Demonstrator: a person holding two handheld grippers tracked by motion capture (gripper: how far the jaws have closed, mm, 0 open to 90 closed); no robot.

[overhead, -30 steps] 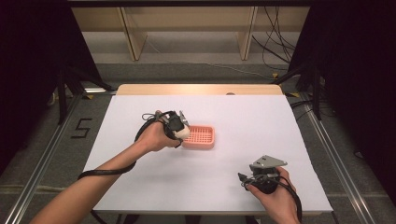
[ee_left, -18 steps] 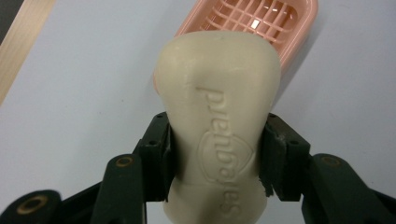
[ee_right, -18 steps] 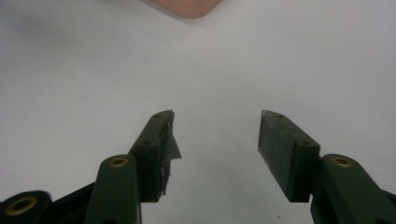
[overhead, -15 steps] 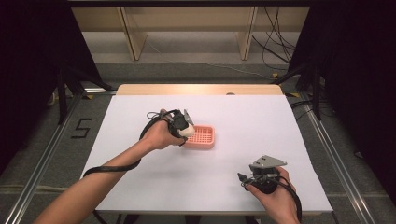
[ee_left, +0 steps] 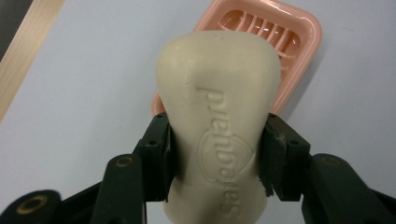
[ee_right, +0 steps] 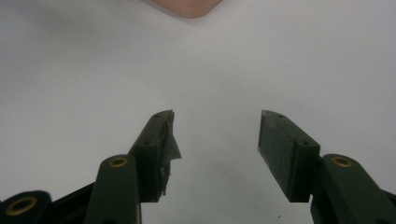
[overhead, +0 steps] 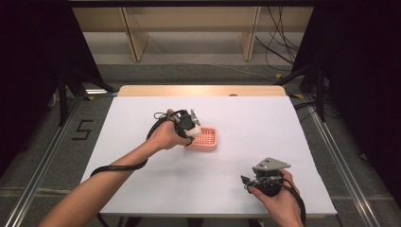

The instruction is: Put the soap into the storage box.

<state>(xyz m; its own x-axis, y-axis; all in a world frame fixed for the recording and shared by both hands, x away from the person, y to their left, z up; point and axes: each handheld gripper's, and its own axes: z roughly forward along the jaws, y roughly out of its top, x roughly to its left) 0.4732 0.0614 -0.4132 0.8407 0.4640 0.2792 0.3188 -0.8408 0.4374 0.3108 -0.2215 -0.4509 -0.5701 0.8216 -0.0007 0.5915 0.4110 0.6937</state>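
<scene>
Over pink soap dish [ee_left: 289,42], left claw [ee_left: 217,154] pinching embossed soap bar [ee_left: 219,107], right claw [ee_right: 217,140] spread, nr table [overhead: 142,113] edge.

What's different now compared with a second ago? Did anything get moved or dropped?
Very little. The left gripper still clamps the cream soap bar and has edged slightly toward the pink soap dish; nothing was let go. The dish has not moved, and the right gripper stays open near the table's front edge.

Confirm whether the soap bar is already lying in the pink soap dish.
No: the left gripper holds the soap bar between its jaws, above the near edge of the pink soap dish.
</scene>
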